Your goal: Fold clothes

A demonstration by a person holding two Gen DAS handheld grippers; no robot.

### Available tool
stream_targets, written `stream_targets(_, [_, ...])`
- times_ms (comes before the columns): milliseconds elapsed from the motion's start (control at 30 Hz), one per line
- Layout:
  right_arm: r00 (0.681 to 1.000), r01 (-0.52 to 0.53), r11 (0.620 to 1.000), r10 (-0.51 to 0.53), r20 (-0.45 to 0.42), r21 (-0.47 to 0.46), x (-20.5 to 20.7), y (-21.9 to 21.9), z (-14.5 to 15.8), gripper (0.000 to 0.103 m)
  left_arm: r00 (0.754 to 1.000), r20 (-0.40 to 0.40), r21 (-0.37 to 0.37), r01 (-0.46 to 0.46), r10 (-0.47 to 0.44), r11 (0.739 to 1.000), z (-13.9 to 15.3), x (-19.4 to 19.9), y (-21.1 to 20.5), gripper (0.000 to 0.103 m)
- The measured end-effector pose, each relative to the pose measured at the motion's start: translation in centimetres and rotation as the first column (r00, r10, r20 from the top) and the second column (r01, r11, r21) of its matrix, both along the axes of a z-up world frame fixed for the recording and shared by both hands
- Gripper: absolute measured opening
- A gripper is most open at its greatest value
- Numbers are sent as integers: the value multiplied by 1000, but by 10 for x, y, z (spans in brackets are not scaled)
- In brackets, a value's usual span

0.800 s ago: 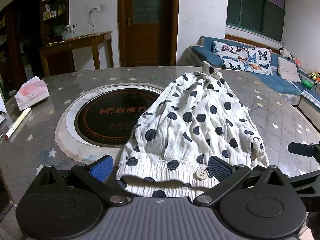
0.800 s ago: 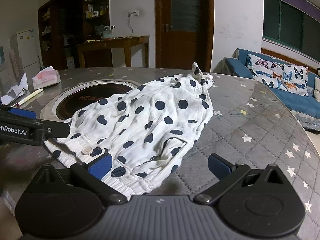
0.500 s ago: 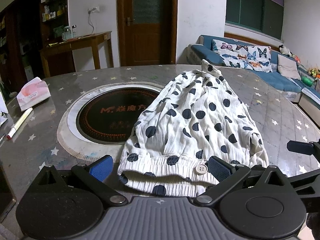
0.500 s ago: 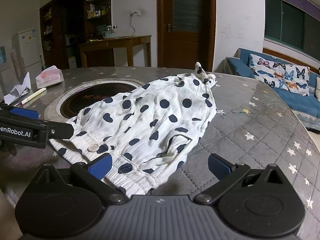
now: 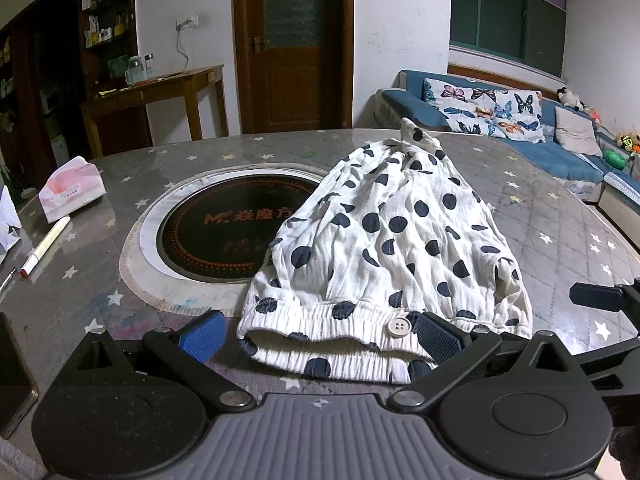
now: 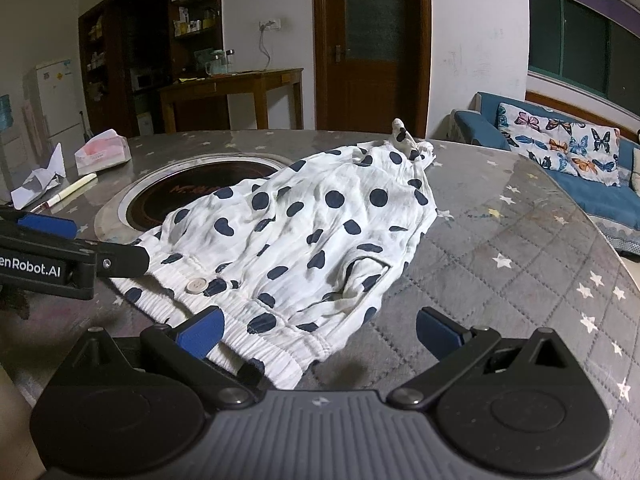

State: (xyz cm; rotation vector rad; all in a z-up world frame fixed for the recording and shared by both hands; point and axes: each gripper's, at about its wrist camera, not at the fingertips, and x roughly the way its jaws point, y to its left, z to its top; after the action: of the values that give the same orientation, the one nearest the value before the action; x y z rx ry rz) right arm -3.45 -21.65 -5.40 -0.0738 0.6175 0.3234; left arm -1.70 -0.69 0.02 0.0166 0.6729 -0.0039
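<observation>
A white garment with dark polka dots [image 5: 396,236] lies spread on the round table, its elastic waistband and a white button [image 5: 399,325] at the near edge. My left gripper [image 5: 320,338] is open, its blue pads straddling the waistband's left part close above the table. In the right wrist view the same garment [image 6: 304,232] runs from the near left to the far middle. My right gripper [image 6: 320,330] is open over the waistband's right corner, nothing pinched. The left gripper's arm [image 6: 60,260] shows at the left of that view.
The table [image 5: 560,216] has a star-patterned cover and a round black cooktop inset [image 5: 236,232] partly under the garment. A tissue pack [image 5: 72,192], a pen [image 5: 44,246] and folded paper [image 6: 40,182] lie at the left. A phone [image 5: 12,380] sits at the near left edge. A sofa stands behind on the right.
Both grippers have drawn back slightly toward the near edge and stayed open. The garment's waistband now sits a little farther from the cameras; the garment itself has not moved.
</observation>
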Motion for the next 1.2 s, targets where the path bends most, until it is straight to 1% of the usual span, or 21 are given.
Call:
stream_targets(300, [1000,-3,1000,3,12,6,-4,0,5,103,1000,11,4,4,-4,1000,3,-5,-3,103])
stream_targets(600, [1000,-4,1000,4,0,4,-1,0,2,103,1000,4,11,4,-4,1000,1,-2,-3,103])
stream_targets(1200, [999,3,1000,-3,-42,-3,18,1,-8,103,999,-34,23,-3,4,1000,-9,17,0,103])
